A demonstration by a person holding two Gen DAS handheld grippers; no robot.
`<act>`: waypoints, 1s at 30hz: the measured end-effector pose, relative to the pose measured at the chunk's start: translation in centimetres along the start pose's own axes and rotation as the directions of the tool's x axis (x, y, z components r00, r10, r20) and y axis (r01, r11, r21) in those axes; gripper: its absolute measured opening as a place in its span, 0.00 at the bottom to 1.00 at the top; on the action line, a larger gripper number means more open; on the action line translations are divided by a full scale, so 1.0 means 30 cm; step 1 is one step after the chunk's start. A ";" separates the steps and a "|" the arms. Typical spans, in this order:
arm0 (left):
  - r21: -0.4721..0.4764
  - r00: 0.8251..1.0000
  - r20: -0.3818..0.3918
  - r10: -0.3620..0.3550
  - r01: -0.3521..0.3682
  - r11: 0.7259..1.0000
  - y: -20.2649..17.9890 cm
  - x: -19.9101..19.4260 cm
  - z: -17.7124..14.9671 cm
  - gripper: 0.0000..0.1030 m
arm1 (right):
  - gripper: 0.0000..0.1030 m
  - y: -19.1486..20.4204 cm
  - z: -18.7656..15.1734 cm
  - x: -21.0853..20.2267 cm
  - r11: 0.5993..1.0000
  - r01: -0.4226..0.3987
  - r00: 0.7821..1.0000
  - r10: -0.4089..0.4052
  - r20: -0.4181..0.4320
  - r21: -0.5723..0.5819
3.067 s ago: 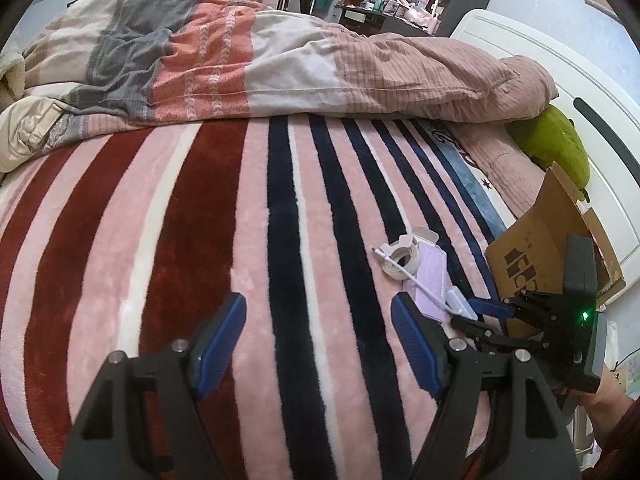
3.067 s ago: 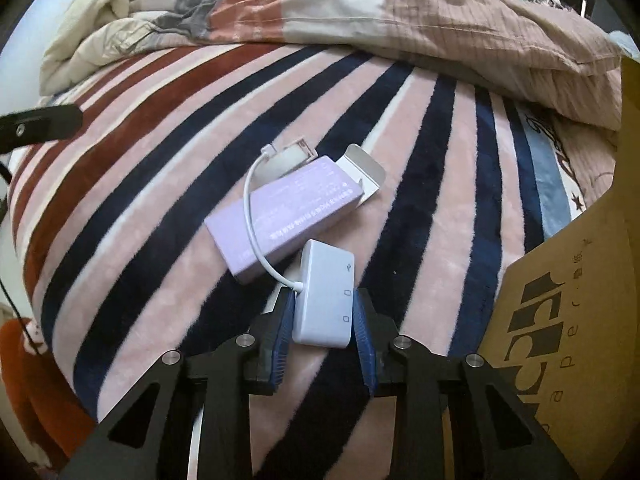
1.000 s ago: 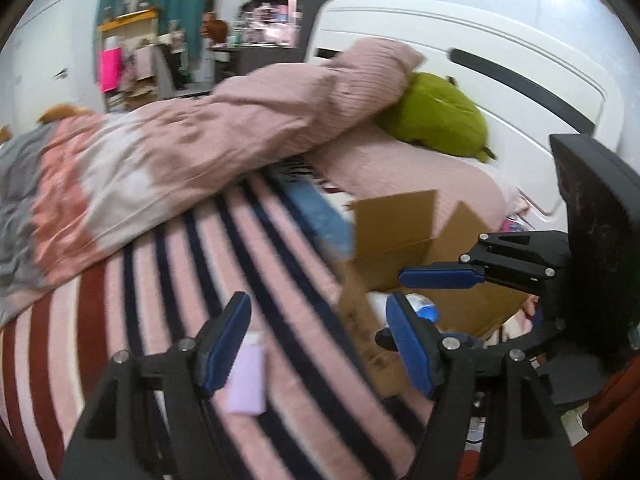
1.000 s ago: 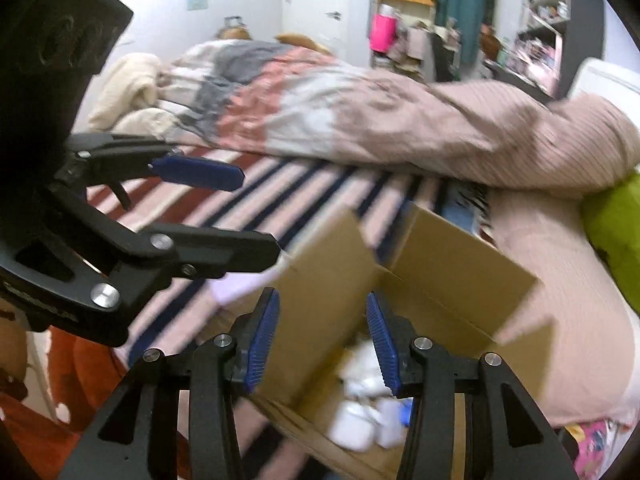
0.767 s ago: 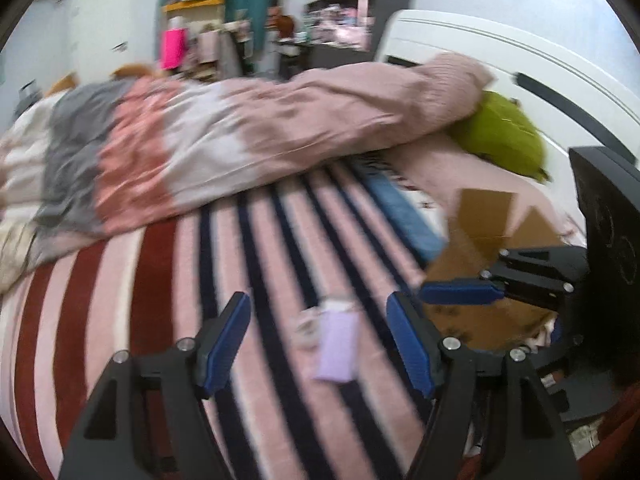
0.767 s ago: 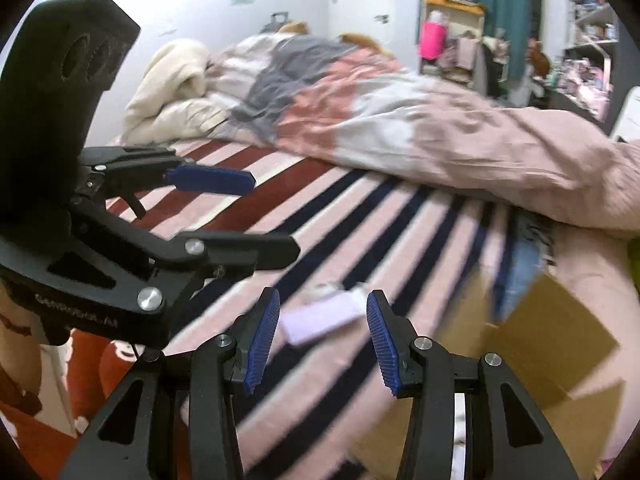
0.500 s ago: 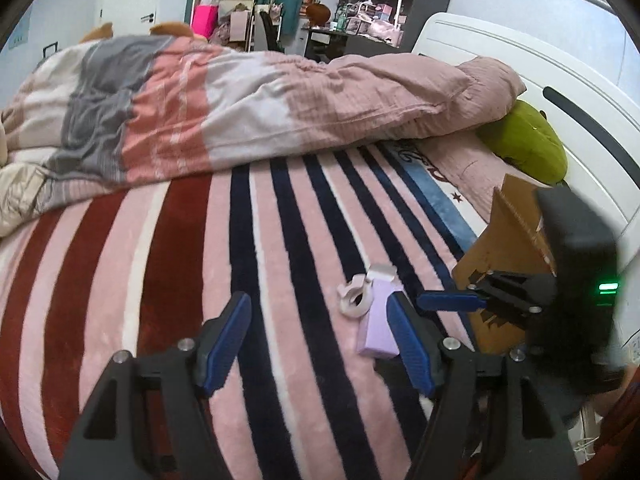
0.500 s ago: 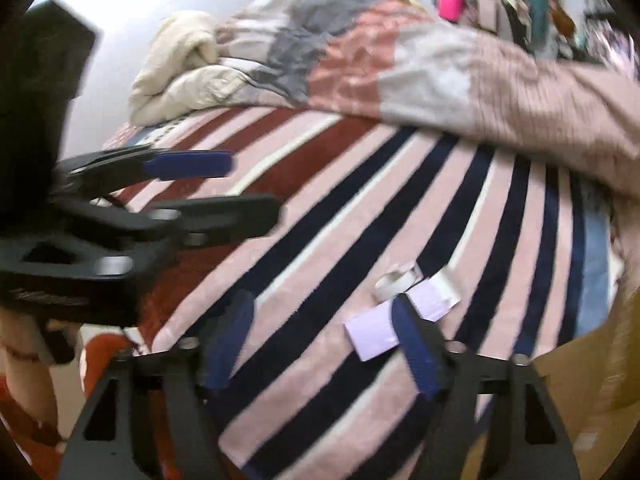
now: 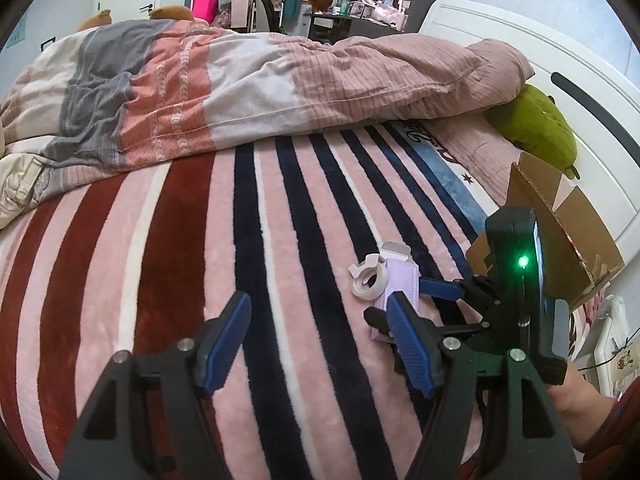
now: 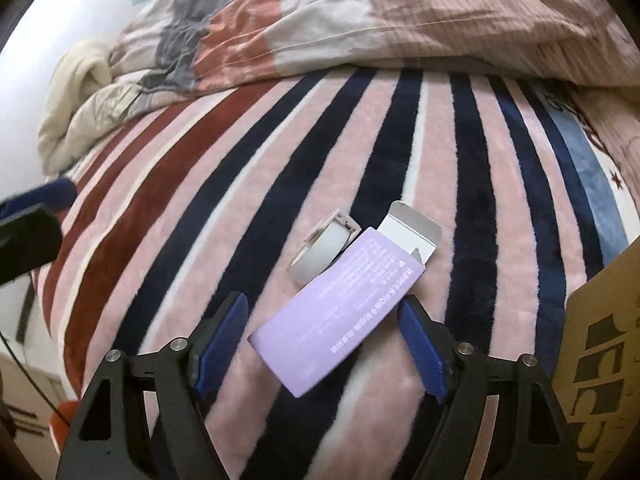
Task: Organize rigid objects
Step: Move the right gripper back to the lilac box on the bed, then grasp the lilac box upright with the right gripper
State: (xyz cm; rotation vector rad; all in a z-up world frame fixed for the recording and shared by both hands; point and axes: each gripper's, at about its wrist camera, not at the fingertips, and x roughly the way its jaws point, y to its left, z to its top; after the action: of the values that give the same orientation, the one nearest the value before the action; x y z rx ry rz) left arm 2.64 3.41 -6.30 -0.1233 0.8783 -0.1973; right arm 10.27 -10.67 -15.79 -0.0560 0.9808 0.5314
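Striped blanket (image 10: 248, 184); tongs (image 10: 322, 338) astride purple carton (image 10: 340, 312).

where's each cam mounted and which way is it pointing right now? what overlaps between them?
Left wrist: on the left gripper, facing across the striped blanket toward the duvet; shows its open blue fingers, the right gripper and the person's hand.
Right wrist: on the right gripper, angled down at the purple box between its open fingers; the left gripper shows at the left edge.
Shared: purple box, tape roll, cardboard box, blanket.
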 end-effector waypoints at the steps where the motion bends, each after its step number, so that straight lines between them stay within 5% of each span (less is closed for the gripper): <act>1: 0.001 1.000 0.001 0.002 -0.002 1.000 -0.006 -0.005 -0.001 0.65 | 0.73 -0.009 -0.001 -0.007 1.000 0.008 1.000 -0.008 0.003 0.009; 8: 0.008 1.000 0.021 -0.009 0.008 1.000 -0.029 -0.037 -0.001 0.65 | 0.72 -0.057 -0.022 -0.071 0.982 0.185 0.982 -0.184 0.032 -0.037; 12: 0.025 1.000 0.021 0.001 -0.002 1.000 -0.046 -0.053 -0.011 0.65 | 0.71 -0.058 -0.034 -0.031 0.997 0.080 0.997 -0.080 -0.005 -0.011; 13: 0.025 1.000 0.021 0.005 -0.006 1.000 -0.046 -0.056 -0.014 0.65 | 0.63 -0.056 -0.038 -0.019 0.995 0.102 0.995 -0.102 -0.009 -0.018; 14: 0.023 1.000 0.021 0.008 -0.008 1.000 -0.045 -0.060 -0.016 0.65 | 0.43 -0.054 -0.040 -0.006 0.992 0.125 0.992 -0.125 -0.009 -0.021; 16: 0.018 1.000 0.020 0.010 -0.010 1.000 -0.041 -0.070 -0.021 0.65 | 0.32 -0.066 -0.041 -0.003 0.986 0.165 0.986 -0.165 0.016 -0.003; 19: 0.019 1.000 0.024 0.008 -0.009 1.000 -0.040 -0.084 -0.025 0.65 | 0.32 -0.046 -0.037 -0.054 0.985 0.166 0.984 -0.162 0.069 -0.043; 22: 0.010 0.999 0.037 -0.016 0.016 1.000 -0.044 -0.107 -0.023 0.65 | 0.32 0.002 -0.031 -0.143 0.987 0.120 0.986 -0.105 0.131 -0.109; 26: 0.006 0.996 0.063 -0.070 0.069 0.998 -0.067 -0.147 -0.007 0.65 | 0.32 0.084 -0.010 -0.285 0.980 -0.040 0.983 0.073 0.167 -0.193; 30: 0.028 0.983 0.097 -0.159 0.157 0.987 -0.132 -0.185 0.052 0.65 | 0.32 0.155 -0.007 -0.449 0.931 -0.159 0.953 0.232 0.196 -0.329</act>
State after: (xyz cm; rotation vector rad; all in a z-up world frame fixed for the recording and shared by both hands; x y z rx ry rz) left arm -0.08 0.82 -0.38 -0.1824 0.7682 -0.3458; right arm 2.08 -12.11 -4.23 -0.1737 0.6696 0.8566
